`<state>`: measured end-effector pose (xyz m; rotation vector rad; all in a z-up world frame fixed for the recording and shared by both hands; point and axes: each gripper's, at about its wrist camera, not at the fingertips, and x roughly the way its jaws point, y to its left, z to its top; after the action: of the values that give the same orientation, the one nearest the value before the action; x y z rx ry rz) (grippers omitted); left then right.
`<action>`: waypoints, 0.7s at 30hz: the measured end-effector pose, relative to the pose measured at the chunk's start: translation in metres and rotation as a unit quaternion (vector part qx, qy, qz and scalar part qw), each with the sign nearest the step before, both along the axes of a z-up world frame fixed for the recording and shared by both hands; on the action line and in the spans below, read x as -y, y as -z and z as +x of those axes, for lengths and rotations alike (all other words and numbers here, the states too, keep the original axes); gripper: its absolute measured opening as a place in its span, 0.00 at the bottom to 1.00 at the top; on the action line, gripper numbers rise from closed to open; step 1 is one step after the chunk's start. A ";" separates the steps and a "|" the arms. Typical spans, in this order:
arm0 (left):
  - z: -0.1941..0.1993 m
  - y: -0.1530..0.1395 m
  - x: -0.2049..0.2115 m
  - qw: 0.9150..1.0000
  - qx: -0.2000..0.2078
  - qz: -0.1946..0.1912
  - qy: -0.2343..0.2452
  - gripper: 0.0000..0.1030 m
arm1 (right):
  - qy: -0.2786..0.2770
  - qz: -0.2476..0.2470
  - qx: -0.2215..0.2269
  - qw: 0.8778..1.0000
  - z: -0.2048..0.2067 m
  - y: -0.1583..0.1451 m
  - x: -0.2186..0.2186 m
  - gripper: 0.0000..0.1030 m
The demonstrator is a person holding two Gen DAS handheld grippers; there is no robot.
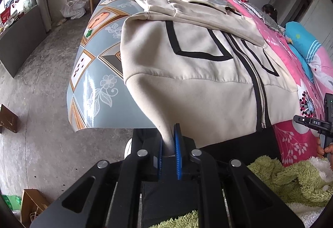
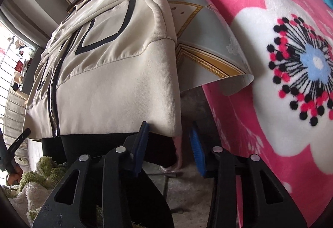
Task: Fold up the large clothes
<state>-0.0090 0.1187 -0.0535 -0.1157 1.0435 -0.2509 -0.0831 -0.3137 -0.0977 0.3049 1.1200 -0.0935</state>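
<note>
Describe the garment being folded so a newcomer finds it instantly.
Start at the table with the glossy grey-blue patterned cover, beside the pink flowered blanket. On it lies a cream zip jacket, its hem hanging over the near edge. Its black zip and black outline shapes on the front set it apart from the fluffy green fabric nearby.

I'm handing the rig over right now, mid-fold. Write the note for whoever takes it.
Left claw: shut on the cream jacket, at its near left hem corner.
Right claw: open, pads straddling the jacket's right hem corner, not pressing it.
Jacket lies zipped, front up, on the patterned table cover, hem hanging over the near edge.
Done: left corner gripped.
Left: grip the right corner, then fold.
</note>
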 end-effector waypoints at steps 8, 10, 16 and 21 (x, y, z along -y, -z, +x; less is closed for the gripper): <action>-0.004 -0.027 -0.002 0.999 0.037 -0.020 0.006 0.07 | -0.004 -0.007 0.038 0.999 -0.010 -0.031 -0.013 0.05; -0.004 -0.039 -0.004 0.998 0.053 -0.035 0.007 0.07 | -0.006 -0.007 0.055 0.998 -0.012 -0.047 -0.016 0.05; 0.019 -0.075 -0.007 0.994 0.087 -0.070 0.015 0.07 | -0.020 -0.009 0.118 0.993 0.014 -0.092 -0.024 0.05; 0.060 -0.097 -0.009 0.990 0.115 -0.080 0.007 0.07 | -0.023 0.000 0.165 0.986 0.060 -0.113 -0.021 0.05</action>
<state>0.0508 0.1274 0.0435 -0.2202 0.7947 -0.3526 -0.0234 -0.2926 0.0156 0.2829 0.7982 -0.0013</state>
